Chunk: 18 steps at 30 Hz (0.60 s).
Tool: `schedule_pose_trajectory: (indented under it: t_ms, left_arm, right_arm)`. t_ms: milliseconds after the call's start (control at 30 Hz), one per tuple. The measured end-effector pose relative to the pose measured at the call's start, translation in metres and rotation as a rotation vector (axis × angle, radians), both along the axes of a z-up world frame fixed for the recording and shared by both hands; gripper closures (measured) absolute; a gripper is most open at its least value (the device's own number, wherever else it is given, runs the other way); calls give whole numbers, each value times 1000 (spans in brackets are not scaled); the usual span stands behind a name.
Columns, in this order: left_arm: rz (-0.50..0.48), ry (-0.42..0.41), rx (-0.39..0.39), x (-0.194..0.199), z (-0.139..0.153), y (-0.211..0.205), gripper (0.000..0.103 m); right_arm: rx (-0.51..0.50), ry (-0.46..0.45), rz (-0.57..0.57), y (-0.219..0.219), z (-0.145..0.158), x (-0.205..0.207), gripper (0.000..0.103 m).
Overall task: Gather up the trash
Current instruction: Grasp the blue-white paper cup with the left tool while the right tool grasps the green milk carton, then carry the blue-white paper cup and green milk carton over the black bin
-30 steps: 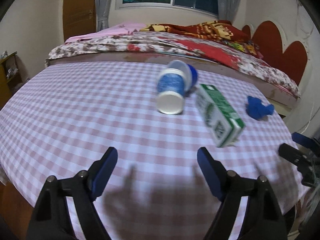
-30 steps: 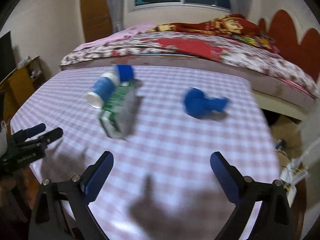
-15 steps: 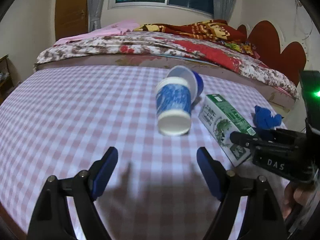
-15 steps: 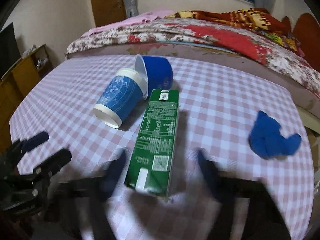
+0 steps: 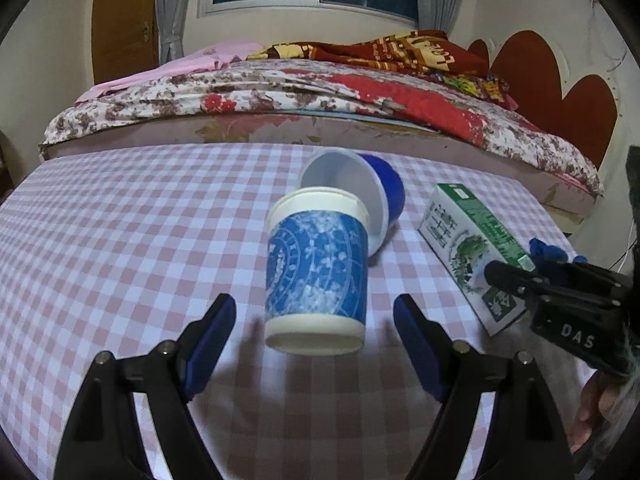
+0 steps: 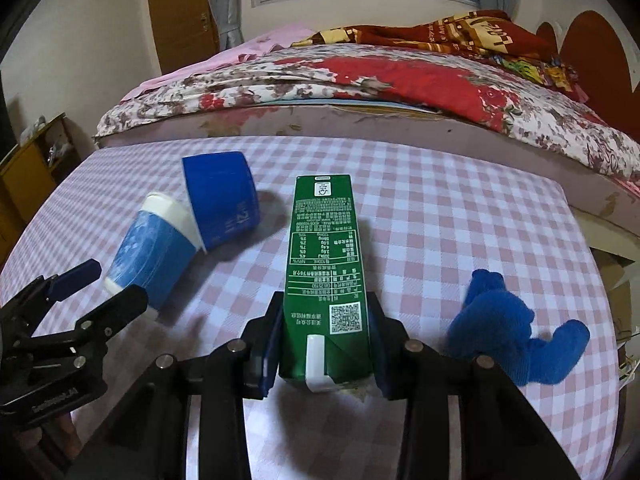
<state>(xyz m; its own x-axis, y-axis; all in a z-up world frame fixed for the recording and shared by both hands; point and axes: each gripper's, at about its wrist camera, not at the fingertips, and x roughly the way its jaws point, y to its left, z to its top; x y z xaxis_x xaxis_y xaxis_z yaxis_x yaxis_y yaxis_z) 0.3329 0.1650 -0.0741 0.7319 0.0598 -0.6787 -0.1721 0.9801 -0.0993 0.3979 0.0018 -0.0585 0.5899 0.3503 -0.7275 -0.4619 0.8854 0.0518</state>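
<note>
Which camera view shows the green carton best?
The right wrist view: the green carton lies lengthwise, centred, between the right tool's fingers. The left wrist view shows it at the right edge, partly hidden.

The left tongs are spread wide, both blue pads apart and touching nothing, the black fingers angled forward and down toward the table. A cup lies just ahead of their gap, between the tips but clear of both pads.

The right tongs are closed in on a carton, a pad pressed against each long side at its near end. The carton runs straight out ahead between the fingers.

From the left camera, the right tongs come in from the right, and a bit of the hand shows beneath them. From the right camera, the left tongs reach in from the left, spread open.
</note>
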Motion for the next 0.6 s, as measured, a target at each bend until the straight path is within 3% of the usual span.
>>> schedule_pose_trajectory:
  t_ms: [67,267,367,600]
  left_arm:
    - [7,12,9,4,-2,-1,29]
    - [6,21,11,8,-3,-2,30]
    - [-2,33,4,11,-4,-1,44]
    - [7,18,-7,2,1,3,48]
  right_arm:
    - [2,0,0,-1,1,1,63]
    - [1,2,4,0,1,3,63]
    - [6,6,6,-1,1,2,63]
    - [8,1,23,-2,7,-8,63]
